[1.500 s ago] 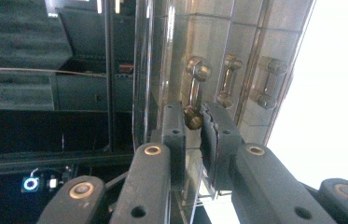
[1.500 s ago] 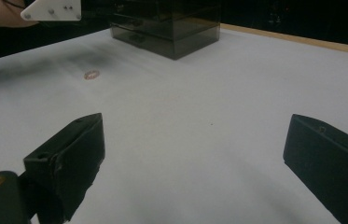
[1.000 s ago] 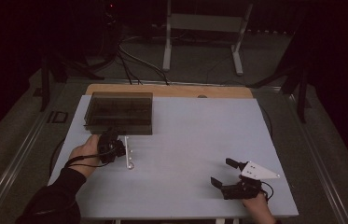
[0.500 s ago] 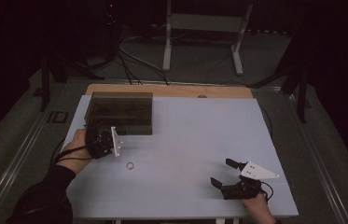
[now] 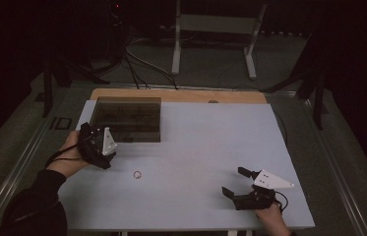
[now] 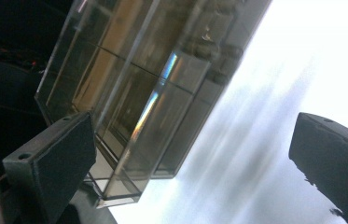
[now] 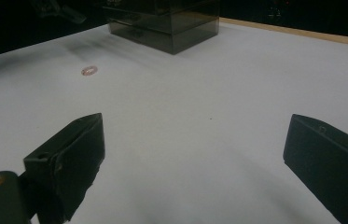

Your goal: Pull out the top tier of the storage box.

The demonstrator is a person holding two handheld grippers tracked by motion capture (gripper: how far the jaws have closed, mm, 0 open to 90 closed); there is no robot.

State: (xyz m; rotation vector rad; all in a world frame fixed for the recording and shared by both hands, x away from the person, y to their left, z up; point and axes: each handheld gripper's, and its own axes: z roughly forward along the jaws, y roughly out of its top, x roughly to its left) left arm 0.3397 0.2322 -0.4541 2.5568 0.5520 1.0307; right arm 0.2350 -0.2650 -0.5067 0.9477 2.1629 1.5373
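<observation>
A small reddish ring (image 5: 137, 174) lies flat on the white table (image 5: 196, 147), apart from both grippers; it also shows as the ring (image 7: 89, 71) in the right gripper view. My left gripper (image 5: 105, 143) hovers by the front left corner of the smoky clear compartment box (image 5: 128, 118). Its jaws have just been opening and now stand wide with nothing between them, as the left gripper (image 6: 190, 163) faces the tilted box (image 6: 129, 93). My right gripper (image 5: 235, 182) rests near the front right, open and holding nothing, as does the right gripper (image 7: 195, 154) in its own view.
The box (image 7: 167, 23) stands at the table's back left, against a wooden strip (image 5: 181, 95). Beyond the table are a white stand (image 5: 215, 29) and cables (image 5: 137, 59) on the dark floor. The table's front edge lies just behind the right hand (image 5: 272, 219).
The left gripper has drawn away from the ring, left and back toward the box, and lifted a little. Its jaws have opened and the ring lies free. The right gripper has kept still.
</observation>
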